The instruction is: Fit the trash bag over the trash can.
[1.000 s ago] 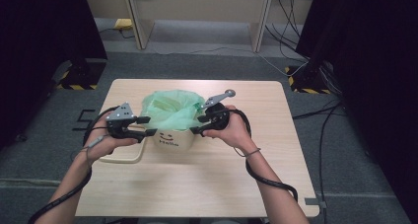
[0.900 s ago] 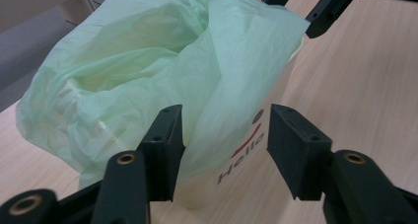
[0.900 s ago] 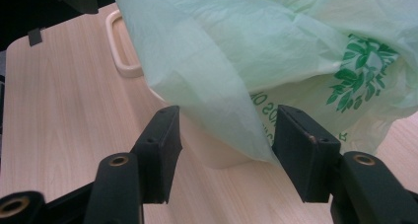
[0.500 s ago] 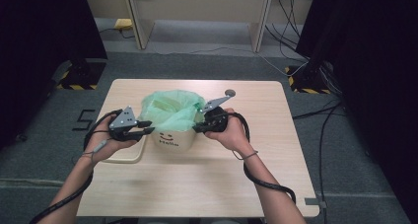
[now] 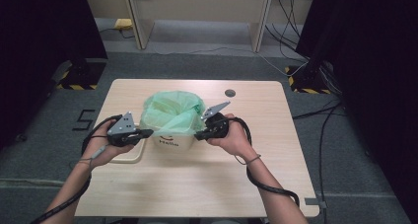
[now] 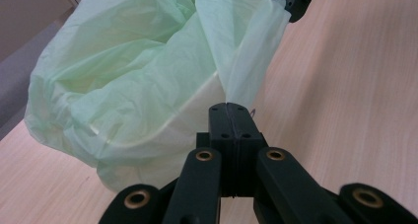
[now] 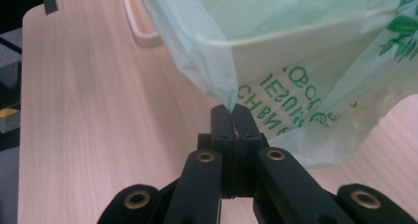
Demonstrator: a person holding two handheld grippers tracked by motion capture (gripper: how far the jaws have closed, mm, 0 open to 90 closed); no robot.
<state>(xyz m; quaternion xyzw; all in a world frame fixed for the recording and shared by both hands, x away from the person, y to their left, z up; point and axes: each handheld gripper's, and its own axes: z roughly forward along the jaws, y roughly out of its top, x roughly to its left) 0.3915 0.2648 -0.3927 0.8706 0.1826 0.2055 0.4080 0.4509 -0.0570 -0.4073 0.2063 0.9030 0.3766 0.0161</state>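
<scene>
Fitting green bin liner [image 6: 148,81] over white bin [image 5: 172,140]: left gripper [image 6: 230,108] and right gripper [image 7: 231,110] both clamped tight on liner edge, each beside bin. Rim mostly draped; near side left to pull down.

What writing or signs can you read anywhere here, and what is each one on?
"Hello", under a smile mark: front of the white bin, high view.
"5": grey floor left of the table.
Green print on the green bag: seen reversed in the right gripper view, letters too unclear to read surely.
Both grippers, left gripper and right gripper: no text.
</scene>
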